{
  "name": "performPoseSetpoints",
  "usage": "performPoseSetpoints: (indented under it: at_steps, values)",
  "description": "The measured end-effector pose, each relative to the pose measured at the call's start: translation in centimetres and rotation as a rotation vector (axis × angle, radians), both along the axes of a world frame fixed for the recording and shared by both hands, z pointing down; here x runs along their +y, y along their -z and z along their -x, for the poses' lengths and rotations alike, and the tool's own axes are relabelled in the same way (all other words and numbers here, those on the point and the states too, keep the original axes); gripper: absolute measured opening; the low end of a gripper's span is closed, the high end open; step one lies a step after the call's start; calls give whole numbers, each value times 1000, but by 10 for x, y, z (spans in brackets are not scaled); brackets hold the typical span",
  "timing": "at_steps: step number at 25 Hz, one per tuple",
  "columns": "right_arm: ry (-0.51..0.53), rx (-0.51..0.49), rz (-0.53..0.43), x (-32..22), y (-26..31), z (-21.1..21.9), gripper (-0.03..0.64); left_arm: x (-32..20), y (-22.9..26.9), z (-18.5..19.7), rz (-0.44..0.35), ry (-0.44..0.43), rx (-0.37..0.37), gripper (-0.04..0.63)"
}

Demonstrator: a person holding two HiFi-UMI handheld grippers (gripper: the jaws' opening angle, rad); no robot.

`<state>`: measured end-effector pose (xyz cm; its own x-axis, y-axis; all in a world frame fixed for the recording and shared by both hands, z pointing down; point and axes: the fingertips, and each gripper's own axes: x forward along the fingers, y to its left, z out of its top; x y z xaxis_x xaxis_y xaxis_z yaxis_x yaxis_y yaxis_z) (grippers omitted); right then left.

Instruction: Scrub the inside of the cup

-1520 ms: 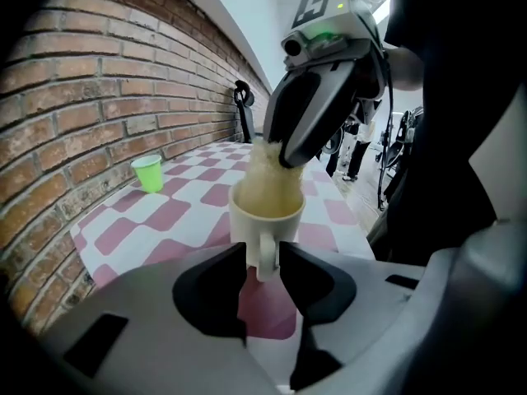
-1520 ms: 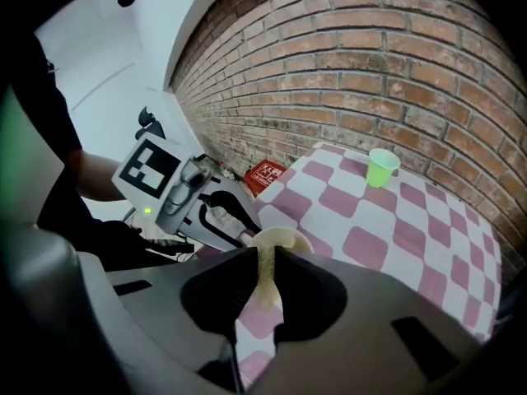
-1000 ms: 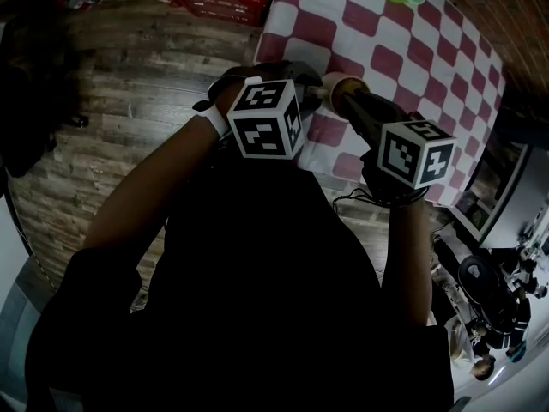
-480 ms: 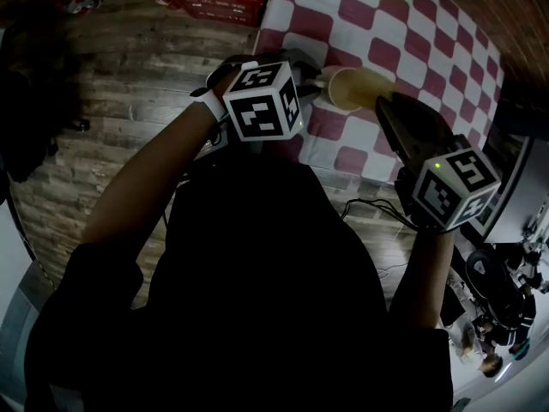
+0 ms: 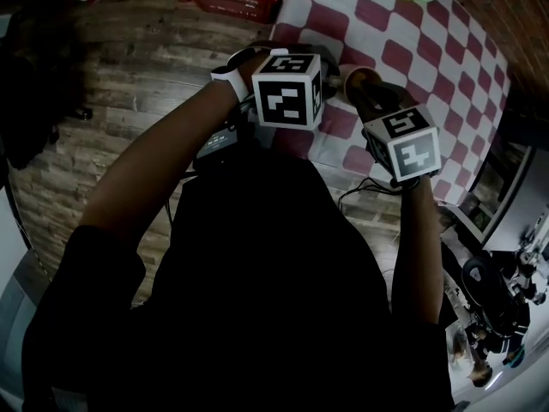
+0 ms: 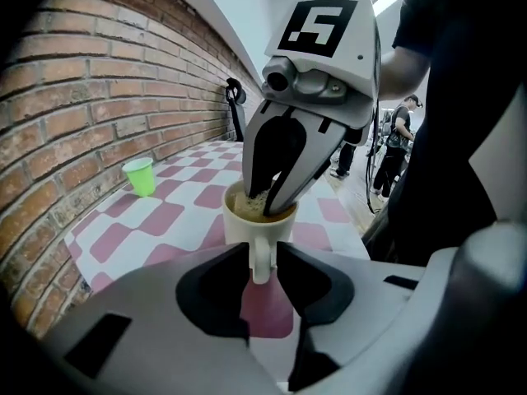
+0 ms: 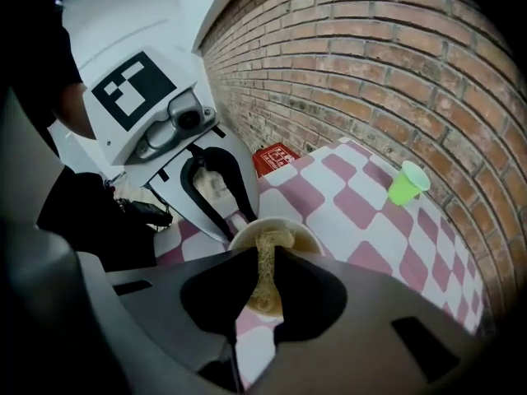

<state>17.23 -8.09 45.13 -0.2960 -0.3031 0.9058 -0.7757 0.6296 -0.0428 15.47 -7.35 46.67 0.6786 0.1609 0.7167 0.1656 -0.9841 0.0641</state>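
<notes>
Half a second ago the right gripper (image 6: 270,196) was pulled clear of the cup (image 6: 247,229). Now it's dipped back inside, pinching a yellowish scrub pad (image 7: 265,271). The left gripper (image 6: 262,263) is clamped on the handle, holding the cup above the checkered bench (image 6: 165,220). I'd say it's mid-scrub.

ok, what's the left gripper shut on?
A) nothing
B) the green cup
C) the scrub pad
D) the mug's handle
D: in the left gripper view, the left gripper is shut on the handle of the cream mug. The scrub pad is in the right gripper, pushed into the mug.
</notes>
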Motion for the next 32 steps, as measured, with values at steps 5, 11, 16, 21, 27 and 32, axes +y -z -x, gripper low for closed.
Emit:
performPoseSetpoints:
  at_steps: [5,11,16,21,27,32]
  values:
    - [48,90,-104,-3,40,-11,72,0,3,1,-2,-6,6,114]
    - [-128,-47,-267,-9,135,-36,72,-4,1,2,-13,3,-3,114]
    - [-150,-178,-191,-1,129,-25,72,-4,-1,2,-46,16,-22,114]
    - [-79,-36,-64,10,50,-16,72,-1,-3,3,-118,-13,-48,114]
    - [56,17,26,3,6,-1,72,1,-7,6,-269,-67,-82,114]
    - [-2,-134,130,5,10,-1,72,-1,-9,3,-411,-118,-101,114]
